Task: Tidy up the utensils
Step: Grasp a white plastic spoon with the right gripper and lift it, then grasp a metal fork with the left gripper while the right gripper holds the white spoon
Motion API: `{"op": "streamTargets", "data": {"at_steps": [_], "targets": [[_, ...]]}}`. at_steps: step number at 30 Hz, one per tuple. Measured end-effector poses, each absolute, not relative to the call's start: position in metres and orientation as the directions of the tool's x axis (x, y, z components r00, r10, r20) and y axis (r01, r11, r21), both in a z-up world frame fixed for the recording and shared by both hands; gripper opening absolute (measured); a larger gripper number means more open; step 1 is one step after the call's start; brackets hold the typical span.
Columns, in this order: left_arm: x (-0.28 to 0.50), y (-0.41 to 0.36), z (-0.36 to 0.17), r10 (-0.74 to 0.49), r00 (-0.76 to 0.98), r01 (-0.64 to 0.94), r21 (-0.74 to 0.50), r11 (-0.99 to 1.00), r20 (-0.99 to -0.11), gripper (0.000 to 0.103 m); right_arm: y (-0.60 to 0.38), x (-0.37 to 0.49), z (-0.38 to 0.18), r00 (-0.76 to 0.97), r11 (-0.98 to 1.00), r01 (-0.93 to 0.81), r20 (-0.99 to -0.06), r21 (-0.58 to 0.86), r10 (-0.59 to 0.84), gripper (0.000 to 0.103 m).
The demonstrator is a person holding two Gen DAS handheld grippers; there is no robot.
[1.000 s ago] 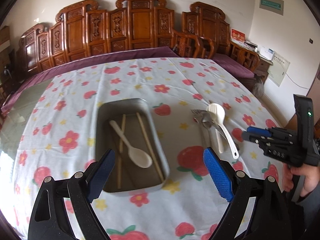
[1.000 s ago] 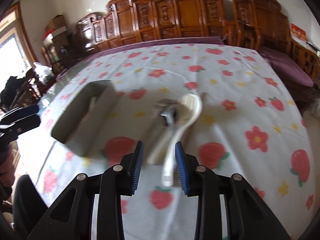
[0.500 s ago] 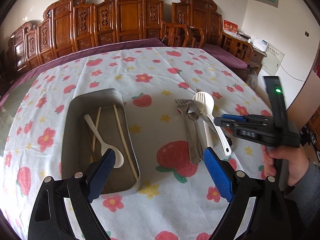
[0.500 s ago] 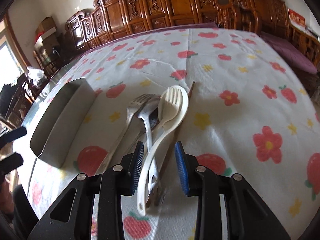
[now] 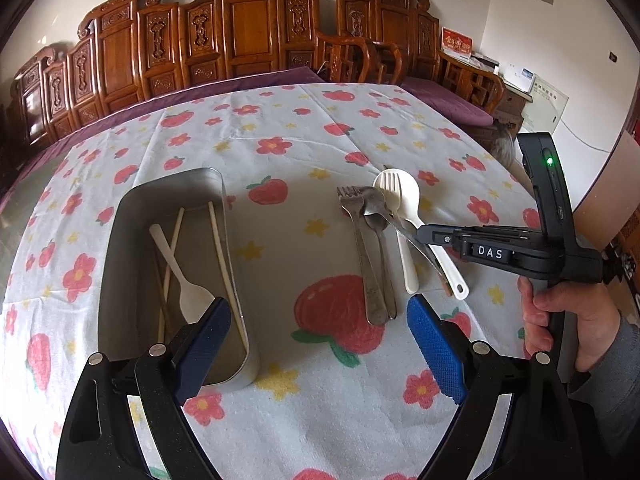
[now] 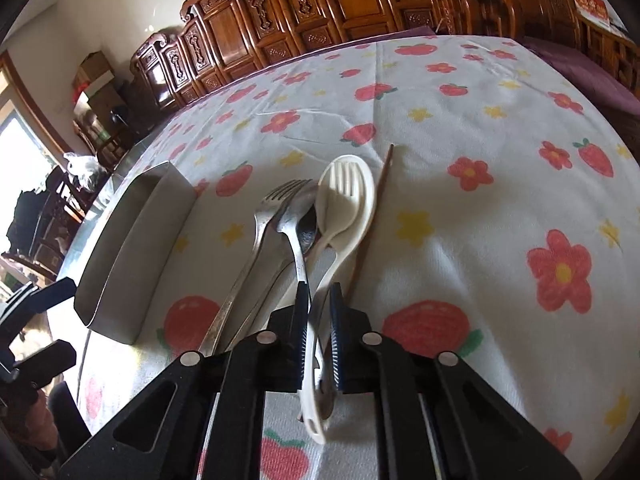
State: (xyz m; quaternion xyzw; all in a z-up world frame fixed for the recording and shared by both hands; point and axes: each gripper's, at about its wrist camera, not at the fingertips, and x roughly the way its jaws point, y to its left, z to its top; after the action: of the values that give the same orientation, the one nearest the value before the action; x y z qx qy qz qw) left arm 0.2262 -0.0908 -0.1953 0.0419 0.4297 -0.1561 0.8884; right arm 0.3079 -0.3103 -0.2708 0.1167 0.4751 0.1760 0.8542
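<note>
A pile of utensils lies on the flowered cloth: a metal fork [image 5: 362,240], metal spoons [image 5: 378,216], and a white fork [image 6: 340,196] resting in the bowl of a white spoon [image 5: 408,200]. My right gripper [image 6: 319,296] is closing. Its pads pinch the white spoon's handle [image 6: 314,332], with a metal handle beside it in the gap. The right gripper [image 5: 422,236] is also seen from the side, low over the pile, with a hand below it. My left gripper [image 5: 320,348] stands open and empty above the cloth, between the pile and the metal tray [image 5: 116,220].
The tray [image 6: 132,248] holds a white spoon [image 5: 192,300] and pale chopsticks [image 5: 218,248]. A brown chopstick [image 6: 384,168] lies just right of the white spoon. Carved wooden chairs [image 5: 248,28] line the far side of the table.
The right gripper's jaws have narrowed onto the handles in the pile after sinking toward them. The left gripper came lower and shifted right, still open.
</note>
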Motion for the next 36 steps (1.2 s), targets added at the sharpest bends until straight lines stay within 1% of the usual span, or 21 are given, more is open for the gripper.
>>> {"op": "streamTargets", "data": {"at_steps": [4, 6, 9, 15, 21, 23, 25, 29, 31, 32, 34, 36], "targets": [[0.229, -0.098, -0.198, -0.236, 0.580, 0.317, -0.051, 0.947, -0.779, 0.086, -0.318, 0.305, -0.265, 0.505, 0.904, -0.182, -0.752, 0.387, 0.424, 0.005], [0.231, -0.100, -0.200, -0.236, 0.579, 0.315, -0.052, 0.947, -0.781, 0.086, -0.322, 0.303, -0.262, 0.516, 0.902, -0.180, -0.743, 0.393, 0.427, 0.005], [0.237, -0.106, -0.204, -0.230, 0.575, 0.314, -0.048, 0.948, -0.785, 0.086, -0.324, 0.301, -0.257, 0.532, 0.911, -0.191, -0.742, 0.365, 0.409, 0.005], [0.252, -0.116, -0.213, -0.227, 0.564, 0.314, -0.048, 0.948, -0.794, 0.086, -0.338, 0.299, -0.249, 0.589, 0.941, -0.151, -0.736, 0.303, 0.332, 0.005], [0.273, -0.129, -0.221, -0.240, 0.549, 0.327, -0.058, 0.943, -0.801, 0.086, -0.353, 0.301, -0.250, 0.609, 0.947, -0.117, -0.732, 0.298, 0.306, 0.005], [0.281, -0.135, -0.224, -0.248, 0.537, 0.338, -0.064, 0.939, -0.806, 0.082, -0.357, 0.302, -0.250, 0.609, 0.949, -0.110, -0.735, 0.294, 0.298, 0.005], [0.289, -0.140, -0.228, -0.255, 0.524, 0.341, -0.074, 0.937, -0.812, 0.074, -0.359, 0.303, -0.250, 0.610, 0.951, -0.106, -0.736, 0.292, 0.294, 0.005], [0.306, -0.150, -0.239, -0.257, 0.494, 0.348, -0.082, 0.934, -0.830, 0.065, -0.358, 0.303, -0.251, 0.608, 0.954, -0.105, -0.741, 0.282, 0.286, 0.005], [0.312, -0.155, -0.246, -0.250, 0.476, 0.356, -0.076, 0.932, -0.843, 0.056, -0.357, 0.303, -0.250, 0.607, 0.954, -0.110, -0.741, 0.280, 0.287, 0.005], [0.315, -0.158, -0.249, -0.247, 0.469, 0.360, -0.071, 0.930, -0.848, 0.054, -0.357, 0.303, -0.250, 0.607, 0.954, -0.111, -0.742, 0.277, 0.286, 0.005], [0.319, -0.163, -0.255, -0.227, 0.463, 0.364, -0.049, 0.930, -0.857, 0.048, -0.356, 0.303, -0.250, 0.607, 0.955, -0.113, -0.741, 0.276, 0.286, 0.005], [0.323, -0.166, -0.259, -0.220, 0.458, 0.366, -0.042, 0.930, -0.861, 0.046, -0.356, 0.303, -0.250, 0.607, 0.954, -0.113, -0.741, 0.276, 0.286, 0.005]]}}
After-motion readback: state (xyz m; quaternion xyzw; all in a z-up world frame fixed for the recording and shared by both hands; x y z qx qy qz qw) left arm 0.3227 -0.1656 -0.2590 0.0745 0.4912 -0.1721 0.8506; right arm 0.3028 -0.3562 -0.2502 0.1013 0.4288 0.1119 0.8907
